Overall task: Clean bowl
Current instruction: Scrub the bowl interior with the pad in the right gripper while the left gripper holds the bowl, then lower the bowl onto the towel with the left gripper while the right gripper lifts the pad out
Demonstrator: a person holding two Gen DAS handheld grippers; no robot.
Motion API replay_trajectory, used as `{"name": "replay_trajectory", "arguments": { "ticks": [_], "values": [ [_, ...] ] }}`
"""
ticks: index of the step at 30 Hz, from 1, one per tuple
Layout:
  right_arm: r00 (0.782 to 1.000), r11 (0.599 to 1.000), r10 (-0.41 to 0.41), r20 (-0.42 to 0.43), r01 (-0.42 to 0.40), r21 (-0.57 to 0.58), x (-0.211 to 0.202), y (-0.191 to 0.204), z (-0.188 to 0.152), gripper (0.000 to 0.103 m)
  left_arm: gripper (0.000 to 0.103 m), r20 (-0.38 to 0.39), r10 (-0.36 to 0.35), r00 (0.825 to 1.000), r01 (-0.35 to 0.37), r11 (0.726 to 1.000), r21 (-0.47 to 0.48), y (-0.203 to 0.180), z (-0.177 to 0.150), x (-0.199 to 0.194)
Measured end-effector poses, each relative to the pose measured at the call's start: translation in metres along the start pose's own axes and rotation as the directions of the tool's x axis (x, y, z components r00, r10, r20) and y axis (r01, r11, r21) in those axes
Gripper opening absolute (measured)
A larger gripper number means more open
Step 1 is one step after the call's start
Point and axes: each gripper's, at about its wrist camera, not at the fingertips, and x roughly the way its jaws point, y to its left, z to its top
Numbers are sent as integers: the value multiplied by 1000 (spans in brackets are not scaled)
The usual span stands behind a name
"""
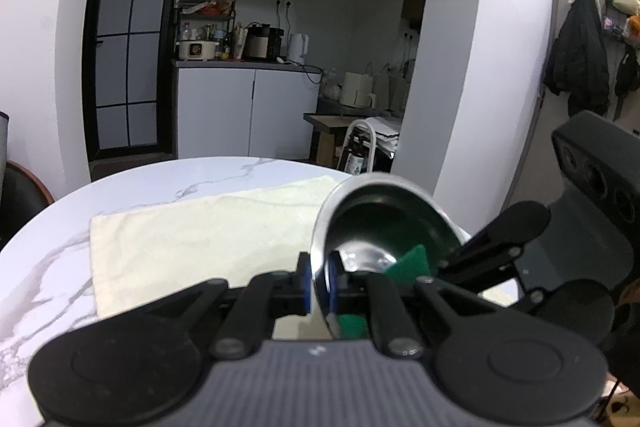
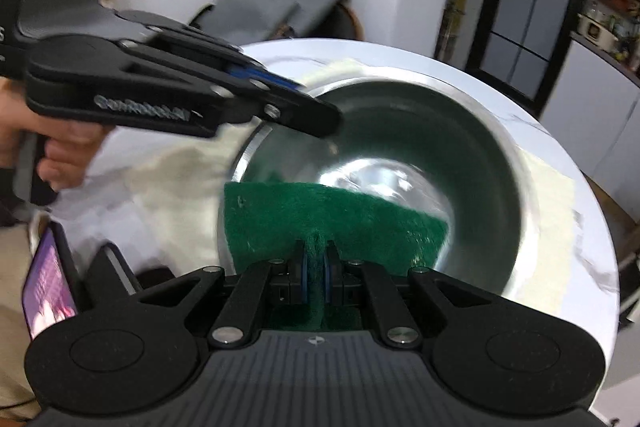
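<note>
I see a round marble bench (image 1: 168,187) with a cream cloth (image 1: 200,239) over it — white walls behind. Beyond stand a black-framed glass door (image 1: 128,43), a kitchen counter (image 1: 248,65) crowded with appliances, and dark coats (image 1: 580,59) hanging right.

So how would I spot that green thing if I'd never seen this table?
Find the round marble table with a pale cloth spread on it. Over the cloth the left gripper holds a tilted steel bowl by its rim. The scouring pad is the flat, fuzzy, dark green piece inside the bowl, pinched by the right gripper; nothing else there is green.
</note>
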Motion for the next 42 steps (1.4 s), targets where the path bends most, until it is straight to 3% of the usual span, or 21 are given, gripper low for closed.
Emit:
{"name": "replay_trajectory", "arguments": {
  "ticks": [8, 15, 20, 24, 29, 34, 36, 40, 42],
  "values": [
    [998, 1000, -3, 62, 1, 27, 3, -2, 11, 8, 9, -5, 2, 1000, -2, 1000, -14, 5, -1, -1],
    [1000, 1000, -10, 2, 10, -27, 2, 5, 1, 8, 11, -29, 48, 998, -47, 999, 12, 4, -3, 4],
    [999, 999, -25, -27, 24, -32, -8, 0, -10, 8, 13, -31, 42, 999, -42, 999, 0, 2, -4, 4],
    [994, 994, -106, -29, 105, -26, -15, -5, -15, 8, 14, -42, 51, 998, -51, 999, -9, 5, -6, 6],
    [978, 980, -200, 56, 200, 8, -31, -12, -17, 8, 14, -39, 77, 996, -78, 997, -18, 6, -4, 5],
    [960, 973, -230, 157, 221, 72, -51, -20, -22, 8, 15, -17, 112, 994, -113, 993, -19, 2, 0, 0],
    [952, 969, -243, 185, 228, 96, -55, -23, -23, 8, 20, -1, 107, 994, -107, 994, -13, -2, 3, -4],
    [935, 958, -275, 225, 248, 141, -63, -27, -29, 8, 41, 12, 107, 994, -107, 993, 45, -15, 7, -8],
    [927, 953, -289, 237, 256, 161, -66, -30, -34, 8, 44, 13, 102, 995, -103, 992, 69, -22, 8, -10]
  ]
}}
